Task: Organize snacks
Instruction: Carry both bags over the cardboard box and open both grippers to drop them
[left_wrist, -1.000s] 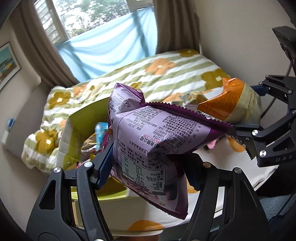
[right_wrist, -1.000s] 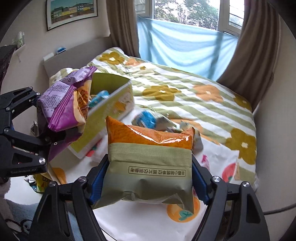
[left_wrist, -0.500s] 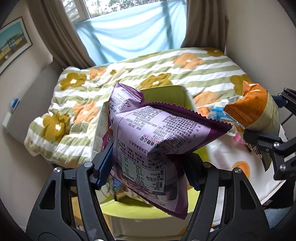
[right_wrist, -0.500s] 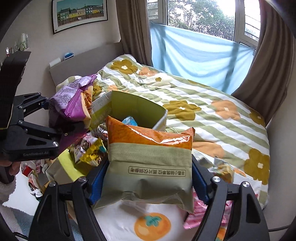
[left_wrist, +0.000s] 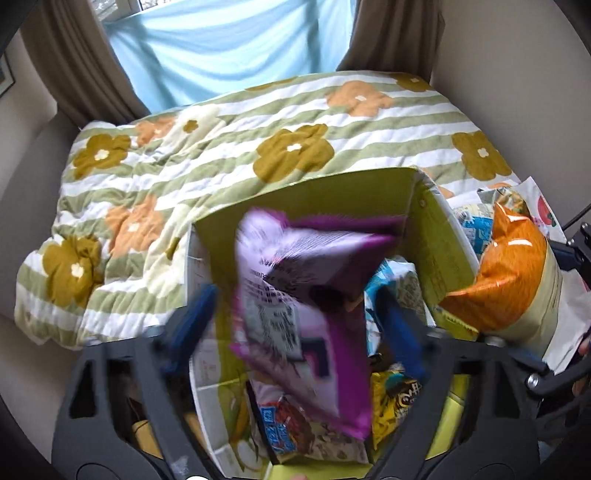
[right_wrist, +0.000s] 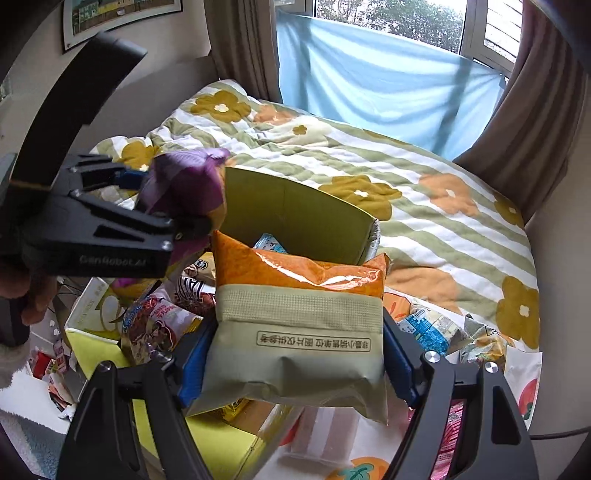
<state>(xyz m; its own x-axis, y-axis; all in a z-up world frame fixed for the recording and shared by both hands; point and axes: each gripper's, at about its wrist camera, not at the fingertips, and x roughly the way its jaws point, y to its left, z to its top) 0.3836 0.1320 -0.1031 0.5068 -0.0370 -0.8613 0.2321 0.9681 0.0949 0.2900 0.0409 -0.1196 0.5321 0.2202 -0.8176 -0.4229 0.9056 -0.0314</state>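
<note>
Glossy plastic purple bag (left_wrist: 295, 306), shiny orange pack (right_wrist: 299, 321), matt cardboard box (left_wrist: 439, 236), quilted cloth bedspread (left_wrist: 221, 147).

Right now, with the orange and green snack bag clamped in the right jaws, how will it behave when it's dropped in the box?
The orange and green bag looks puffy and creased, so probably light and soft, not stiff. Its glossy film may slip. It should flop onto the packets already in the green box rather than stand upright.

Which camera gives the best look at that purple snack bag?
The left wrist view: the purple snack bag fills its middle, printed back showing, blurred, over the green box between spread fingers. The right wrist view shows only its crumpled top behind the left hand-held gripper.
</note>
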